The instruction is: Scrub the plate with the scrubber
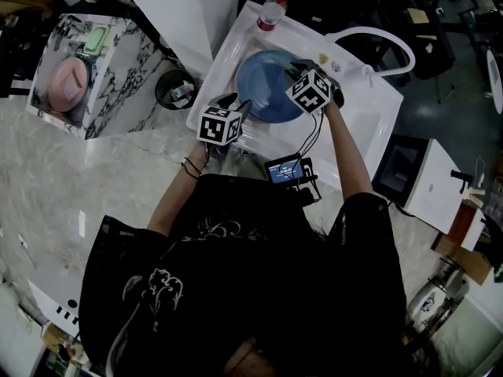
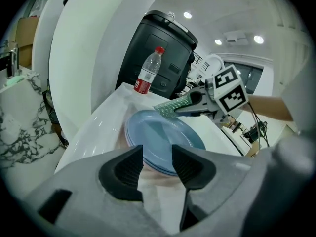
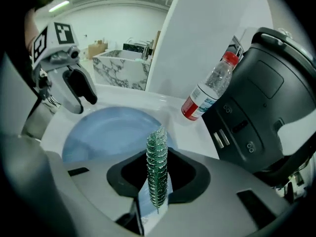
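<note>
A blue plate (image 1: 266, 85) lies flat in the white sink (image 1: 357, 112). In the left gripper view the plate (image 2: 165, 139) rests on a paler plate. My left gripper (image 2: 157, 158) is open at the plate's near rim, with the rim just beyond its fingertips. From the head view this left gripper (image 1: 240, 107) sits at the plate's lower-left edge. My right gripper (image 3: 158, 177) is shut on a green scrubber (image 3: 158, 164), seen edge-on. The scrubber (image 2: 173, 105) hangs just above the plate's far rim, beside the right gripper (image 2: 191, 101). The left gripper (image 3: 81, 90) hovers at the plate (image 3: 106, 130) edge.
A red-capped water bottle (image 1: 271, 10) stands on the sink's far corner, seen as the bottle (image 3: 210, 88) beside a black machine (image 3: 266, 98). A white arched faucet (image 1: 381, 38) rises at the sink's right. A marble counter (image 1: 86, 73) and small black bin (image 1: 174, 89) stand left.
</note>
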A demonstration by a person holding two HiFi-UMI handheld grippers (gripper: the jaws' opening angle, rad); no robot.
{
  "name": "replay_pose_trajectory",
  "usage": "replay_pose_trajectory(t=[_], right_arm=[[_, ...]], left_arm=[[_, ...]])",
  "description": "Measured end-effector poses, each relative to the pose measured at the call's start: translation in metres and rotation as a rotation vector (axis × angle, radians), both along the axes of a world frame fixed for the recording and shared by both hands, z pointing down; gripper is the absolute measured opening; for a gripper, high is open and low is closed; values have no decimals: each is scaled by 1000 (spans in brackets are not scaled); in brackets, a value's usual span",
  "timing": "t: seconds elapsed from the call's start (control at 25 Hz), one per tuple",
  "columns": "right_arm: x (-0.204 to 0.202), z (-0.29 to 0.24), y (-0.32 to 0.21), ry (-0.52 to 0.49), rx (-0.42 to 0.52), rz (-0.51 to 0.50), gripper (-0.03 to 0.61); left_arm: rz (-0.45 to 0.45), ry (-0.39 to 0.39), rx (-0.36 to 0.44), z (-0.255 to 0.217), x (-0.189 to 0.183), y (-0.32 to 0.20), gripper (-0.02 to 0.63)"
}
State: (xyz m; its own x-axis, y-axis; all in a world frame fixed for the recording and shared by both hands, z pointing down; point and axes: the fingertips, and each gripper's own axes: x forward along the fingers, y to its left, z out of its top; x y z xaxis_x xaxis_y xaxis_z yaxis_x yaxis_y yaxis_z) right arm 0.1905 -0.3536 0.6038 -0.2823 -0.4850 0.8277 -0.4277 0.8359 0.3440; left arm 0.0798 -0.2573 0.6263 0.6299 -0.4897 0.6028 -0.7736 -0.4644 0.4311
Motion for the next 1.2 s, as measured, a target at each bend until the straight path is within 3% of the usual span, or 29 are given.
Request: replay_pose_trajectory(t=[0.28,0.6,1.2], right_arm=[[-9,24,-21,197,45,-96,90],[-25,38,10,320,-14,-250,91],[-34,28,101,272,-114,-339,91]], left_arm=[[14,-13,-17,5,5,4,186],[-3,-8,-22,7,0,4,186],[-8,6,-32,10,-3,-1,186]])
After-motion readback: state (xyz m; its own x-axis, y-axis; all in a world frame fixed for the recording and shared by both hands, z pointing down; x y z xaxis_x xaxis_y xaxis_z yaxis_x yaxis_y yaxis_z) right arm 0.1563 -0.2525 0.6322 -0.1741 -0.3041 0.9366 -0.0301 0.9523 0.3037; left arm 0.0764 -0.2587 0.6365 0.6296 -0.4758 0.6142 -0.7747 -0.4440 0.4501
